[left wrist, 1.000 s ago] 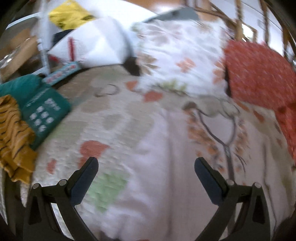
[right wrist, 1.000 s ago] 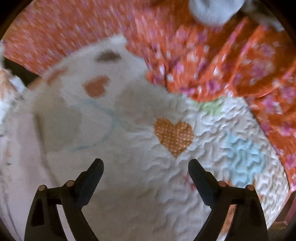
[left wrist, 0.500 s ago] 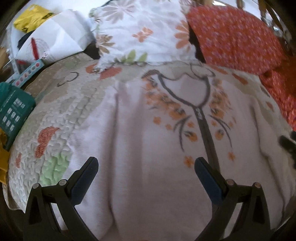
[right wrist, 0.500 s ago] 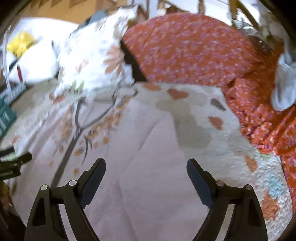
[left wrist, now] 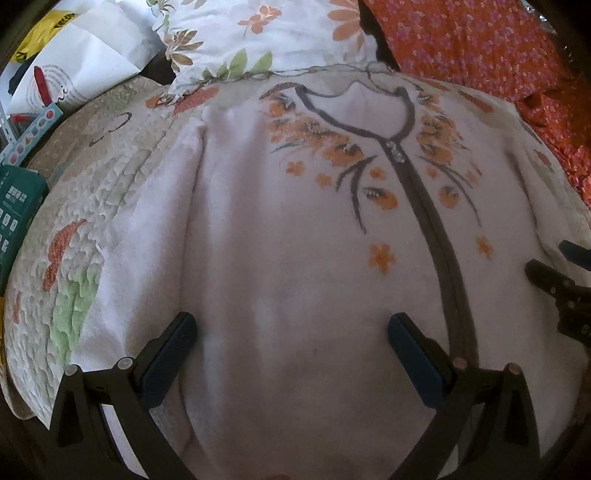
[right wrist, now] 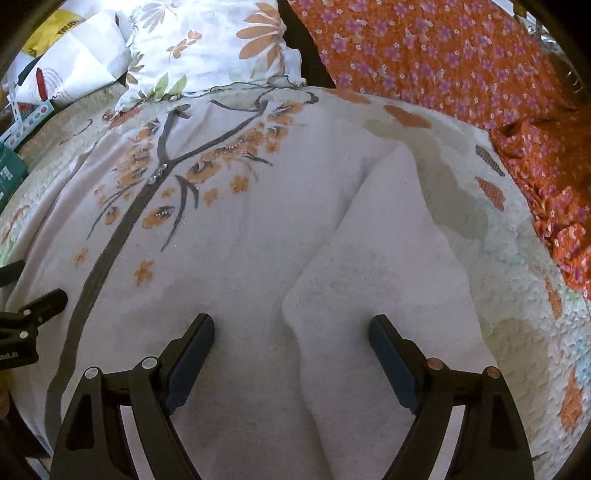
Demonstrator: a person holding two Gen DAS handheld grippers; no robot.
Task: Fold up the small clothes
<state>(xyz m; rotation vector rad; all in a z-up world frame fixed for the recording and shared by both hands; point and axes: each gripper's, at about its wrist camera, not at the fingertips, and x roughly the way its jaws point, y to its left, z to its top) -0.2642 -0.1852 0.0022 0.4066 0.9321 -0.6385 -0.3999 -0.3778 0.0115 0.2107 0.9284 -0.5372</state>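
Note:
A pale pink top (left wrist: 280,236) with a dark V neckline, a dark centre strip and orange flower print lies spread flat on the quilted bedspread (left wrist: 85,206), neck away from me. It also shows in the right wrist view (right wrist: 258,236), where its right sleeve (right wrist: 391,258) lies folded down along the body. My left gripper (left wrist: 291,332) is open and empty just above the left lower part of the top. My right gripper (right wrist: 291,332) is open and empty above the lower right part, over the sleeve's inner edge. Each gripper shows at the edge of the other's view.
A white floral pillow (left wrist: 266,33) and an orange floral pillow (left wrist: 480,48) lie beyond the neckline. Orange floral cloth (right wrist: 554,206) lies at the right. A green box (left wrist: 18,206), a white paper bag (left wrist: 81,62) and a yellow item (left wrist: 40,33) sit at the left.
Both grippers have swung from the bed's sides onto the pink top and come closer to it. The top now fills both views. Both stay open.

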